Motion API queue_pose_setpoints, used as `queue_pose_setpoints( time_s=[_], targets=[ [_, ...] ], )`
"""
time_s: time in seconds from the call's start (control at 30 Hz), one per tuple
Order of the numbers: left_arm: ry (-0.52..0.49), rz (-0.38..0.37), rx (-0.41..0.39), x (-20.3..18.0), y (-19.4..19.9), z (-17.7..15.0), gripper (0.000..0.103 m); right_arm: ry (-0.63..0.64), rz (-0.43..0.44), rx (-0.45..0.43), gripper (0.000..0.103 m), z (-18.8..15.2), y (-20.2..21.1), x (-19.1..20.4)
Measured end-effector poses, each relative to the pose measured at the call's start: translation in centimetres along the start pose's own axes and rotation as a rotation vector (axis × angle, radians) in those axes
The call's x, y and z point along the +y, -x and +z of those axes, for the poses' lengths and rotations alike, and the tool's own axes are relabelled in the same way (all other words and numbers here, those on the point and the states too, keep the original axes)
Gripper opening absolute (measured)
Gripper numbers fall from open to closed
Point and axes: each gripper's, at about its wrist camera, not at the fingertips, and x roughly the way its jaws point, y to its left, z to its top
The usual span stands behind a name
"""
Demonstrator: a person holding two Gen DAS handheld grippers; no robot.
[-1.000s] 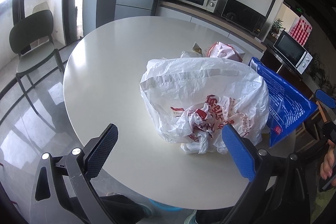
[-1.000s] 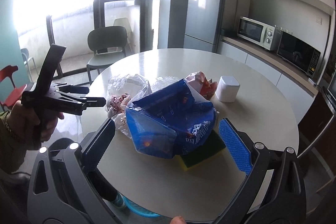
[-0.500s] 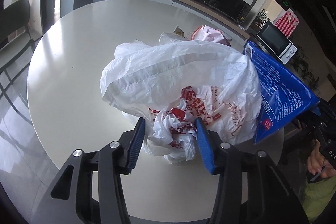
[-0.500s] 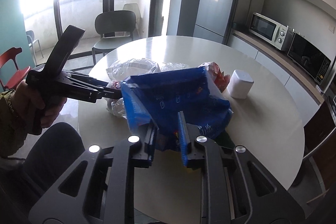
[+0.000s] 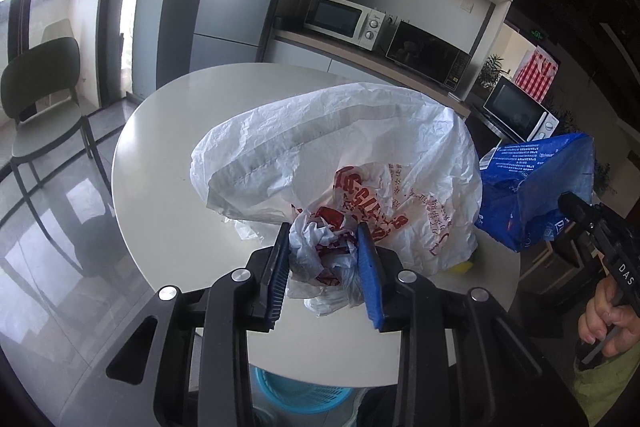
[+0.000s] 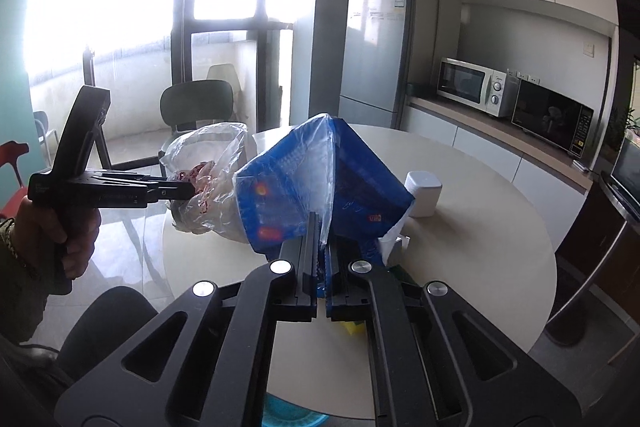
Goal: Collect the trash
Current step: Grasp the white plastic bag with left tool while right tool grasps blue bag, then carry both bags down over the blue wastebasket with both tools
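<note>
My left gripper [image 5: 324, 259] is shut on the bunched end of a white plastic bag with red print [image 5: 340, 163] and holds it up above the round white table [image 5: 160, 131]. The bag also shows in the right wrist view [image 6: 208, 183], with the left gripper [image 6: 176, 189] on it. My right gripper [image 6: 320, 255] is shut on a blue plastic bag [image 6: 320, 179], lifted over the table [image 6: 480, 259]. The blue bag shows at the right of the left wrist view [image 5: 532, 187], with the right gripper [image 5: 580, 211] behind it.
A white box [image 6: 422, 193] stands on the table behind the blue bag. A yellow-green sponge [image 6: 352, 327] lies under my right gripper. A blue basket [image 5: 296, 391] sits on the floor under the table edge. A dark chair [image 5: 40, 99] stands left.
Both grippers have closed: the left on the white bag, the right on the blue bag. Both bags have been lifted off the table.
</note>
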Motion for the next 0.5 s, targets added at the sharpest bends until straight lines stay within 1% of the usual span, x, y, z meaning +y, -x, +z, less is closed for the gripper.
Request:
queue_pose_setpoints(
  time_s=[0.1,0.2,0.33,0.5],
  targets=[
    [-0.017,0.020,-0.015,-0.3,1.3,-0.5,0.031,-0.030,-0.013,-0.019,0.001,-0.5,2.1,-0.3],
    [-0.019,0.018,-0.022,-0.4,2.8,-1.2,0.031,-0.066,-0.008,-0.029,0.001,-0.9,4.1,-0.6],
    [-0.033,-0.009,-0.017,-1.1,4.5,-2.4,0.031,-0.110,0.005,-0.010,0.001,-2.0,6.5,-0.6],
    [-0.083,-0.017,0.022,-1.9,5.9,-4.9,0.031,-0.144,0.035,0.026,0.001,-4.0,9.3,-0.1]
  ],
)
